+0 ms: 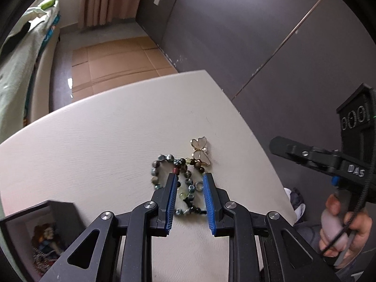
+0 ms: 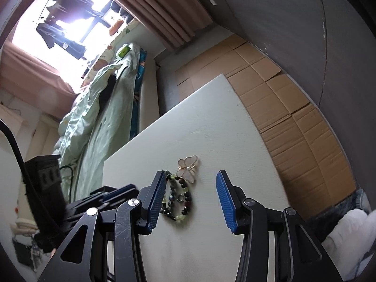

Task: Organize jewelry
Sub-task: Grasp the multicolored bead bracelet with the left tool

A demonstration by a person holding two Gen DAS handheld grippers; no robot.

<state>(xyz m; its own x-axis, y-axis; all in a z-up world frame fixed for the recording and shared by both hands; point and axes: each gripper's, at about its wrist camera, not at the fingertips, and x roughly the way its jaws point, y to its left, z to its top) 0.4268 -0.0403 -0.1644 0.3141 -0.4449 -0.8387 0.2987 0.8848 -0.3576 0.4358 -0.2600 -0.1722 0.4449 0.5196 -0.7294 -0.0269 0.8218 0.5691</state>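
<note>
A tangle of dark and green beaded bracelets (image 1: 162, 171) lies on the white table (image 1: 94, 152), with a small metal ring (image 1: 199, 185) among the beads. A cream and gold butterfly brooch (image 1: 201, 151) touches the far end of the pile. My left gripper (image 1: 190, 176) hovers over the beads with its blue pads narrowly apart, and part of the pile shows between them, unpinched. In the right wrist view, my right gripper (image 2: 190, 174) stands wide open around the bracelets (image 2: 178, 199) and the brooch (image 2: 188, 171). The left pad hides some beads.
A dark open box (image 1: 35, 230) with jewelry inside stands at the table's near left corner. A hand (image 1: 340, 230) holds the right gripper's body (image 1: 305, 155) off the table's right edge. Flattened cardboard (image 2: 293, 108) covers the floor. A bed with green bedding (image 2: 98, 108) lies beyond.
</note>
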